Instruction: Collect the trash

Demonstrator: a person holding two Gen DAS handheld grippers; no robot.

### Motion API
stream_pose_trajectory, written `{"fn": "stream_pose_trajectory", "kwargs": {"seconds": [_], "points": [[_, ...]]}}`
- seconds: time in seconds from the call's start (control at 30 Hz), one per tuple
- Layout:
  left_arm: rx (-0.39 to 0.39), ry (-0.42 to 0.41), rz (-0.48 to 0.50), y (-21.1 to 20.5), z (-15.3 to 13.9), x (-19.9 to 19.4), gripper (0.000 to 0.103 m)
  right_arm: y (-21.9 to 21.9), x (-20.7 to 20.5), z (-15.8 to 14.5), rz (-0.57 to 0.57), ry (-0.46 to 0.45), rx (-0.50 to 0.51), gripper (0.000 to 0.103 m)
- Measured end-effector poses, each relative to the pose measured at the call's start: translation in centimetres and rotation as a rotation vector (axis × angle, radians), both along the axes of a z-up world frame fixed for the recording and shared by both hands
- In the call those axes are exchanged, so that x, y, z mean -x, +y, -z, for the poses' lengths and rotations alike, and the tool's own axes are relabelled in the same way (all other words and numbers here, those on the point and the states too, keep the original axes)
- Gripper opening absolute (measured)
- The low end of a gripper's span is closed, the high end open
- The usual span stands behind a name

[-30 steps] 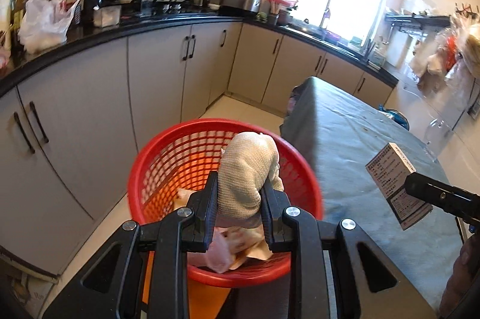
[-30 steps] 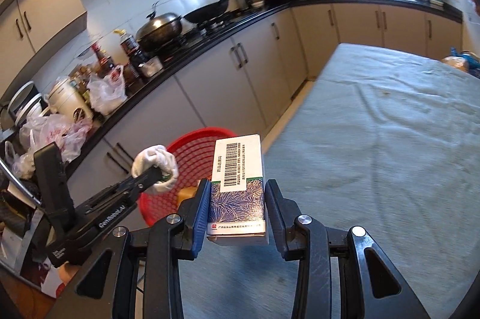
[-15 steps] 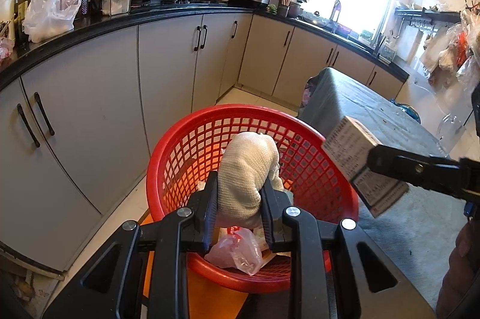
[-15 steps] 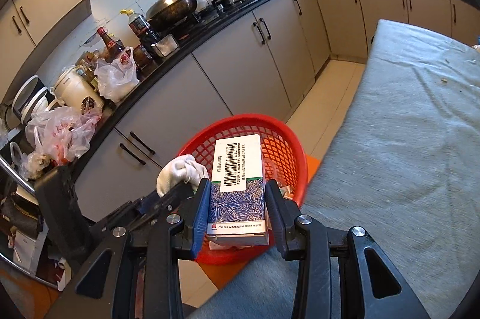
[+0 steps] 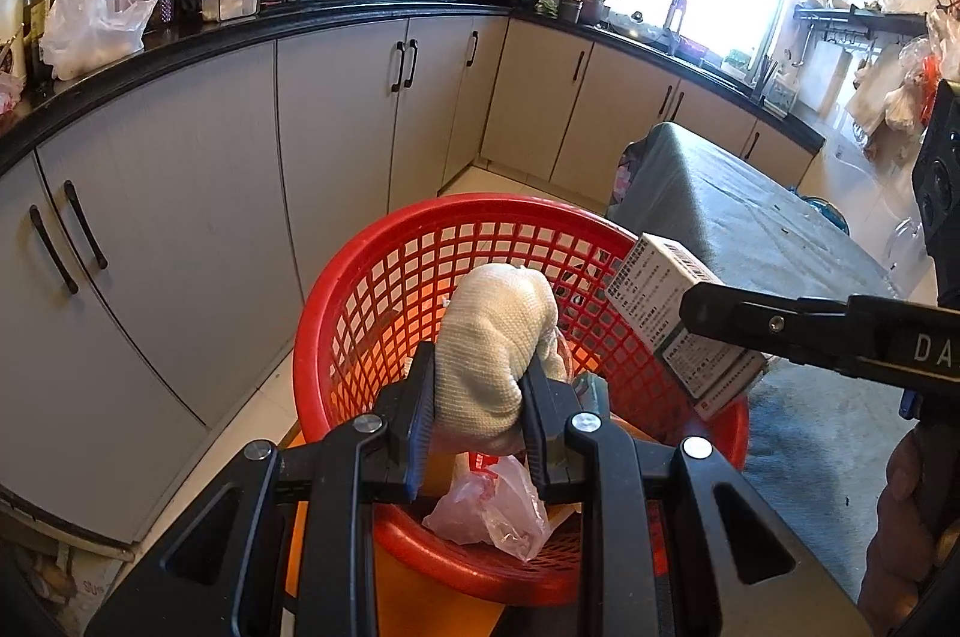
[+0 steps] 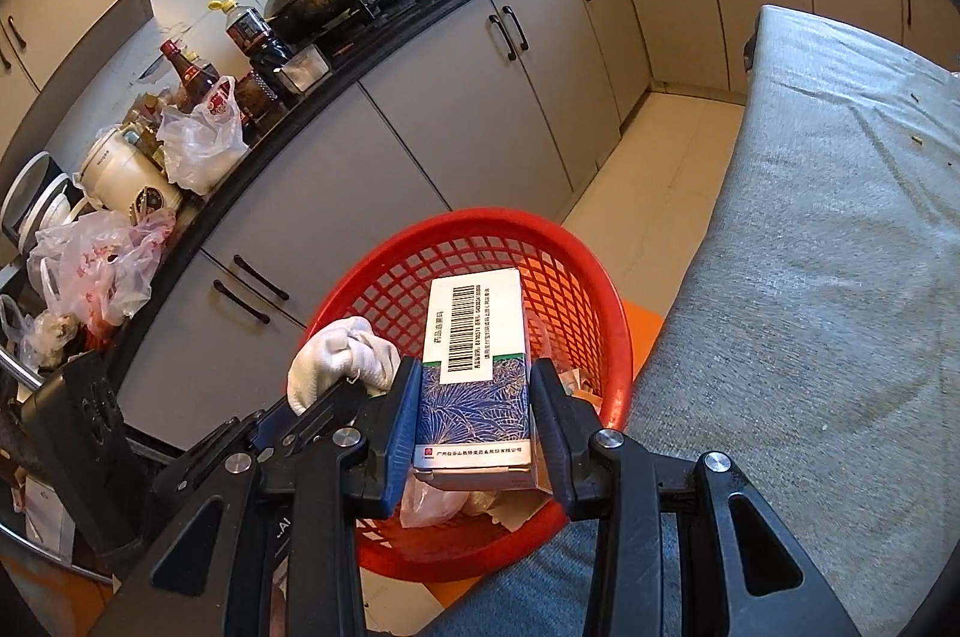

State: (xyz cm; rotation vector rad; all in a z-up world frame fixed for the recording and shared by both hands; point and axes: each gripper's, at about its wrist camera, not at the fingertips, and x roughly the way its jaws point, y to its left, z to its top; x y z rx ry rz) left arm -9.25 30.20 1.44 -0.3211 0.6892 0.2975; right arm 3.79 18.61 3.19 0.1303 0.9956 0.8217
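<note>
left hand-held gripper (image 5: 480,397) clamps white knitted cloth wad (image 5: 492,337) over round red plastic mesh basket (image 5: 360,301) | right hand-held gripper (image 6: 474,409) clamps blue-white barcoded carton (image 6: 474,367) over the basket's rim

Red basket (image 5: 522,241) stands on the floor (image 6: 666,169) beside the cloth-covered table (image 6: 828,229).

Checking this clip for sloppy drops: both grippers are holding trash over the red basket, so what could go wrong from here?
1. The box in the right gripper hangs near the red basket's table-side rim in the left wrist view; released here, it might clip the rim and fall outside.
2. The two grippers crowd the same opening, so the left gripper with its white cloth could bump the right one.
3. The soft cloth may snag on a pad instead of dropping.
</note>
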Motion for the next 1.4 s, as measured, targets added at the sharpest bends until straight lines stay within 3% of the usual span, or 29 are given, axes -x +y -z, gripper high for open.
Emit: {"fn": "stream_pose_trajectory", "kwargs": {"seconds": [0.87,1.13,1.27,1.4], "points": [[-0.009,0.003,-0.004,-0.1,0.4,-0.2,0.029,0.4,-0.4,0.4,0.007,0.006,0.01,0.042],[-0.021,-0.01,-0.019,-0.2,-0.2,0.0,0.044,-0.5,-0.2,-0.2,0.017,0.001,-0.005,0.042],[-0.041,-0.016,-0.031,-0.5,-0.6,0.2,0.057,-1.3,0.0,-0.8,0.026,-0.012,-0.012,0.042],[-0.075,-0.045,-0.058,-1.0,-1.5,1.0,0.069,-2.9,0.9,-2.1,0.062,-0.069,-0.002,0.052]]}}
